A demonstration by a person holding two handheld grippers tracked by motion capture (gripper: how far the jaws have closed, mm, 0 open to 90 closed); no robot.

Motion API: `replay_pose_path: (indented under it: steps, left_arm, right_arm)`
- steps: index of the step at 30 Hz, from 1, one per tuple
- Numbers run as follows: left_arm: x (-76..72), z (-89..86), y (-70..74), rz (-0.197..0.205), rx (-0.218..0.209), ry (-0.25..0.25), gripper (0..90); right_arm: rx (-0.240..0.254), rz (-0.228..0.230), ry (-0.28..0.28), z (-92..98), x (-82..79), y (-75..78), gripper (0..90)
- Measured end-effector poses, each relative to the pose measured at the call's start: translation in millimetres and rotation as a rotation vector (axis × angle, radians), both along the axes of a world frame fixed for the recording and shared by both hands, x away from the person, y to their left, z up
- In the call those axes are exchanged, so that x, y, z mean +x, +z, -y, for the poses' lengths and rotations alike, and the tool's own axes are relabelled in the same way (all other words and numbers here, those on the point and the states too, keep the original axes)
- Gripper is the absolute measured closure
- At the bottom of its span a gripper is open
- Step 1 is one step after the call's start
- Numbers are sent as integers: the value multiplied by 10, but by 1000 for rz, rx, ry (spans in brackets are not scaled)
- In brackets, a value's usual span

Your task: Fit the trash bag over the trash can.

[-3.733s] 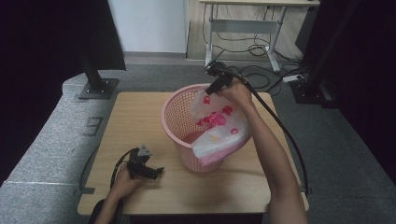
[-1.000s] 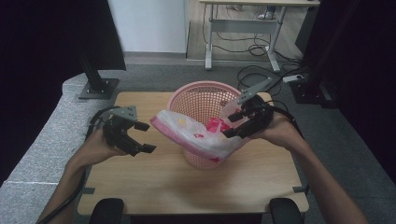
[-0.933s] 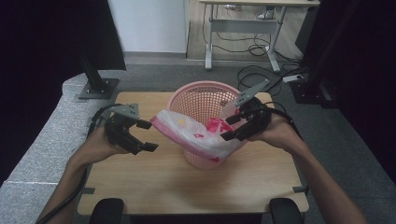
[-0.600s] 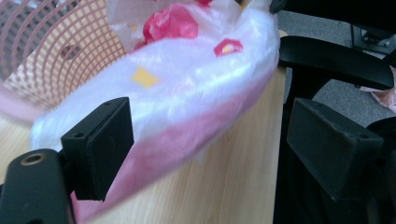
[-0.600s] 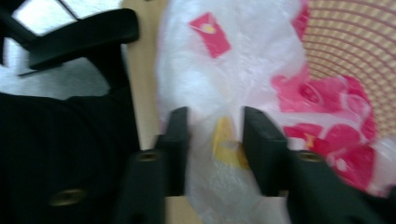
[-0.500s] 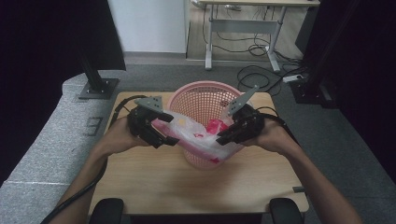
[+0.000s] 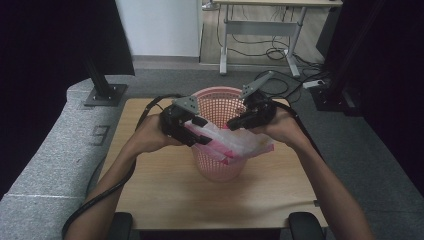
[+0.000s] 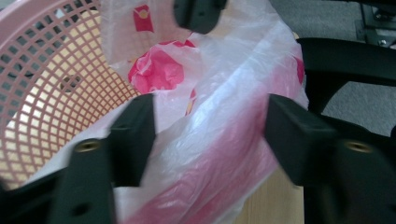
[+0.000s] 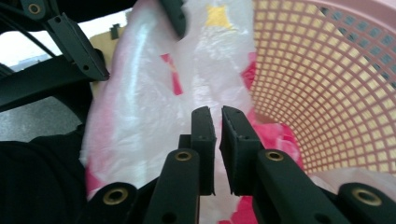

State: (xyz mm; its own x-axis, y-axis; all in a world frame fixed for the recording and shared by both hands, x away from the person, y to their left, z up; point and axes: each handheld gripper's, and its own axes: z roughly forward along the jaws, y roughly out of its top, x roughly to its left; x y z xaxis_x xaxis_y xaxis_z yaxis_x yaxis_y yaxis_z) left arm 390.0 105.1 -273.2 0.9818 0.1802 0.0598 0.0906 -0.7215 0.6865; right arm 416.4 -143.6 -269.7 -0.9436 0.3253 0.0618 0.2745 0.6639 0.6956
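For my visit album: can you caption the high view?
Two hand-held grippers stretch a pink-and-white plastic bag over a pink mesh basket on a wooden table.

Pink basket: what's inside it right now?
Part of a white-and-pink plastic bag hangs into the pink basket, the rest draped over its near rim. The bag hides the basket's bottom.

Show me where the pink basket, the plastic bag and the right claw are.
pink basket [image 7: 220, 170]: high view, front of its mesh wall.
plastic bag [image 7: 235, 142]: high view, white middle of the film.
right claw [image 9: 217, 135]: right gripper view, between its two fingertips.
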Motion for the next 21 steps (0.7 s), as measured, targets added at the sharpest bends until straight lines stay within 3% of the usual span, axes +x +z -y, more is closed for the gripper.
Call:
replay_pose_path:
  steps: [3, 7, 10, 15, 21]
  left_arm:
    - [33, 46, -26, -11, 23, -4, 659]
    - [86, 75, -9, -34, -2, 18, 805]
    - [150, 74, 25, -49, -20, 60, 827]
    - [256, 44, 67, -64, -50, 113, 842]
    - [351, -20, 102, -76, -86, 176, 851]
  right_arm:
    - [-16, -1, -29, 13, 10, -27, 743]
    - [-13, 18, -57, 70, -72, 41, 625]
    - [-14, 35, -64, 131, -166, 130, 581]
    - [5, 39, -29, 192, -330, 238, 547]
    - [-38, 18, 45, 77, -464, 109, 449]
